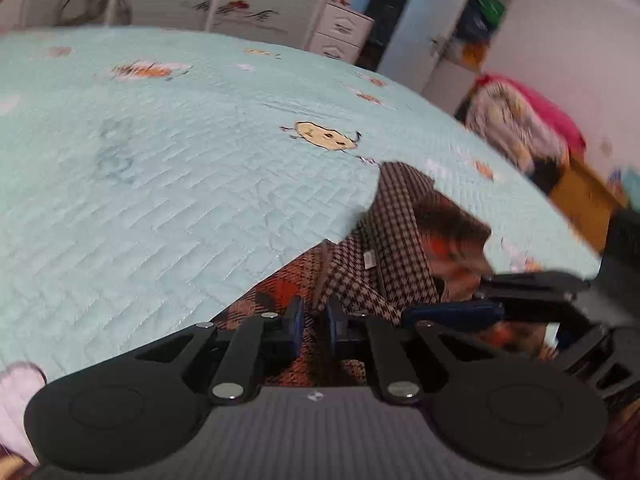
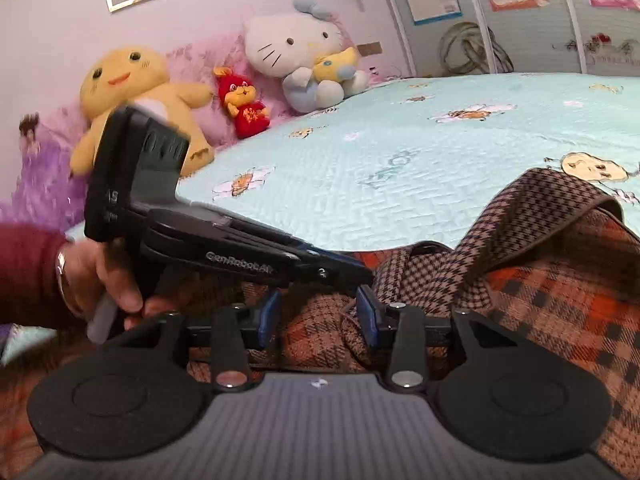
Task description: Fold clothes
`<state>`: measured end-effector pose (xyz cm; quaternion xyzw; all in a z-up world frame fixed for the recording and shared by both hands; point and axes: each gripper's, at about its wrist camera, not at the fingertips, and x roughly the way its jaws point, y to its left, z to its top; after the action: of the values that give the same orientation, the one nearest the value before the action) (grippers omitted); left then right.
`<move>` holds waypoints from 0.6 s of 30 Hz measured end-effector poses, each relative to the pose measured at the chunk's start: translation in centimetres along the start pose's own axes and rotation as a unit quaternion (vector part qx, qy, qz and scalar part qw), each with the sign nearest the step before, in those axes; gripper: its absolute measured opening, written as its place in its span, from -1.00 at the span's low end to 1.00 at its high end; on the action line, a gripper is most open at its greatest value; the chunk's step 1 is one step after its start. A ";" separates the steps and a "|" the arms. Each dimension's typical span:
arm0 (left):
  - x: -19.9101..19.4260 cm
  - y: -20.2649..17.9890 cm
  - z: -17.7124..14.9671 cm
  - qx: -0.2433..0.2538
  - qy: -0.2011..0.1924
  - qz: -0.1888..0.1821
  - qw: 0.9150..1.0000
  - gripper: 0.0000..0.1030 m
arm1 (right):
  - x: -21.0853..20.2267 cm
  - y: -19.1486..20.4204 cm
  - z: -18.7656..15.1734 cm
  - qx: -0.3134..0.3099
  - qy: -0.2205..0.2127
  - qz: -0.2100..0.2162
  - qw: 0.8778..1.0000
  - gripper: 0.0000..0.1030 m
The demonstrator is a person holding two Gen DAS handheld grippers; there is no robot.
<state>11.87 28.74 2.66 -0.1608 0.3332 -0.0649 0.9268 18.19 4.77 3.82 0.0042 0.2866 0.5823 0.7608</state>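
A brown and orange plaid garment [image 1: 384, 248] with a houndstooth lining lies crumpled at the near edge of a light-blue quilted bed [image 1: 160, 160]. My left gripper [image 1: 314, 320] has its blue pads close together with a fold of the plaid cloth pinched between them. In the right wrist view the left gripper [image 2: 360, 274] reaches in from the left, held by a hand [image 2: 108, 276] in a maroon sleeve, and its tip meets the garment [image 2: 540, 288]. My right gripper [image 2: 320, 316] stands open just behind it, with cloth lying between its pads, untouched. It shows side-on in the left wrist view [image 1: 416, 316].
Plush toys line the bed's head: a yellow one [image 2: 128, 88], a small red one [image 2: 240, 100] and a white cat [image 2: 296, 48]. The quilt [image 2: 400, 140] stretches beyond the garment. A white drawer unit [image 1: 340, 28] and a heap of clothes [image 1: 516, 120] stand past the bed.
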 end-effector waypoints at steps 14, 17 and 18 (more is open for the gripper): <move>0.2 -1.2 -1.4 0.050 -0.020 0.015 0.998 -0.81 | -2.5 -2.7 1.3 0.118 -0.123 0.020 0.985 -0.06; 0.2 -2.2 -1.8 0.076 -0.025 0.024 0.997 -0.81 | -0.3 -2.4 1.9 0.140 -0.106 -0.021 0.984 -0.06; 0.1 -2.4 -1.9 0.082 -0.025 0.026 0.996 -0.80 | 0.6 -2.4 2.2 0.143 -0.100 -0.045 0.984 -0.06</move>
<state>10.74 25.94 2.02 -0.0767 0.3078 -0.0640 0.9462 21.34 5.27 4.56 0.1584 0.2891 0.4971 0.8027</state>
